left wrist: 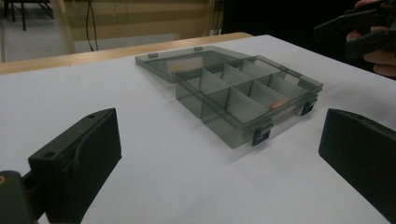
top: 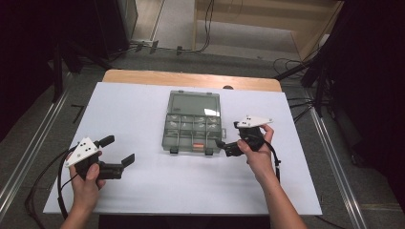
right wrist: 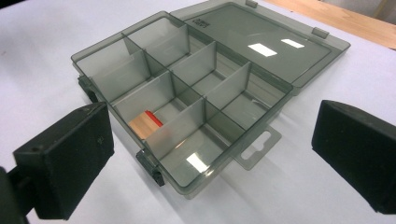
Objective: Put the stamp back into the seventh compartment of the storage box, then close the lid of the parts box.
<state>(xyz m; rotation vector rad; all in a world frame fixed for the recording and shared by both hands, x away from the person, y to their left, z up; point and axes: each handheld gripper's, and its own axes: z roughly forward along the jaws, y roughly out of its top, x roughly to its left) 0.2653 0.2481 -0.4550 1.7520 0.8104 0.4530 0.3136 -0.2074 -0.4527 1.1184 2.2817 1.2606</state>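
Mid-table: smoky compartment box (top: 193,125), lid flat open | left claw (top: 119,150) spread | right claw (top: 228,136) spread

Open compartment box (top: 193,122) on white table (top: 143,186)

Small embossed marking on the organizer box lid (right wrist: 261,46), too blurred to read, no other text legible

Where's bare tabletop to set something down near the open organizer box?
Bare white sheet lies left of the organizer box, between it and the left gripper, and along the near edge. It is tight on the box's right, where the right gripper hovers close.
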